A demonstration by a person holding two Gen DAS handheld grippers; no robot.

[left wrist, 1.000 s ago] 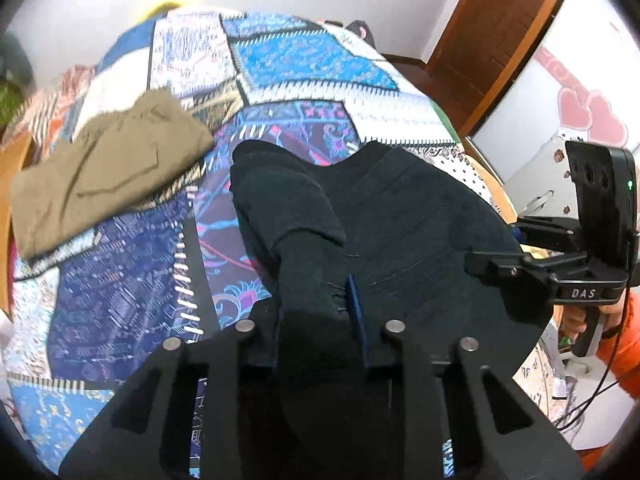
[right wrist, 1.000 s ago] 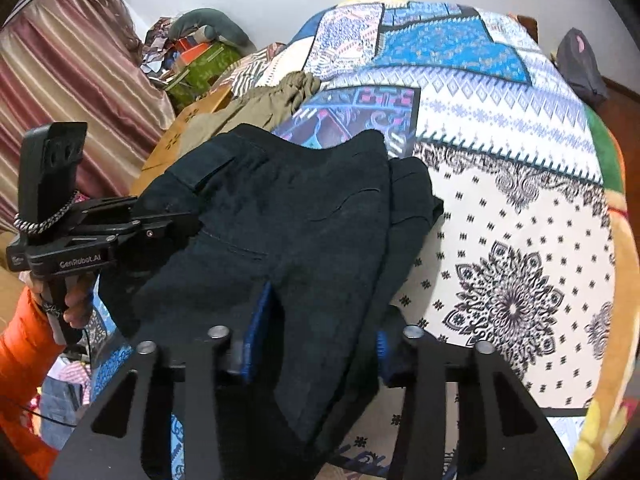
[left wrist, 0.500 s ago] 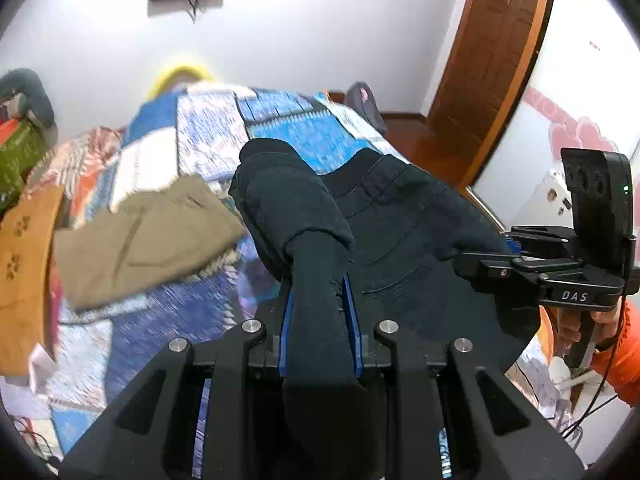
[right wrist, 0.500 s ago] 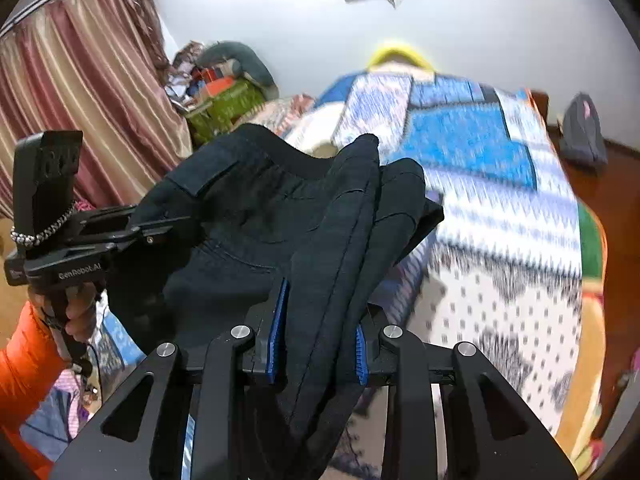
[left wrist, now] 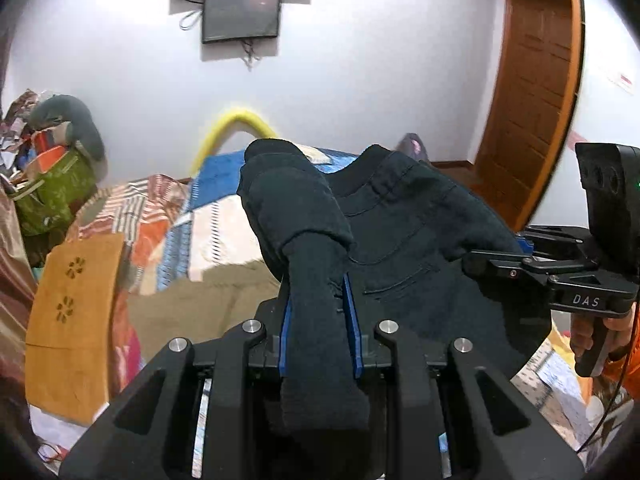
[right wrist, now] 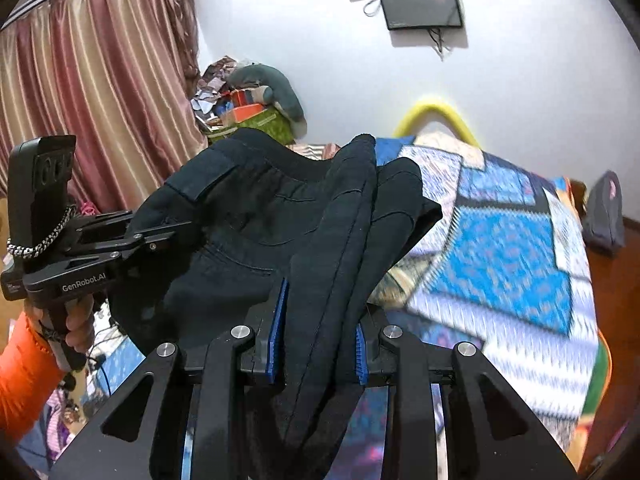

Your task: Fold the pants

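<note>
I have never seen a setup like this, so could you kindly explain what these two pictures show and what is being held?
No robot here: a person holds a hand-held tool with tongs in each hand, and a wide-angle camera on each tool looks forward along its fingers. One picture comes from the left tongs, the other from the right tongs; each view also shows the other tool off to the side. Both tongs are clamped on the same dark pants, lifted above a bed with a patchwork quilt. Tan folded pants lie on the quilt below.
</note>
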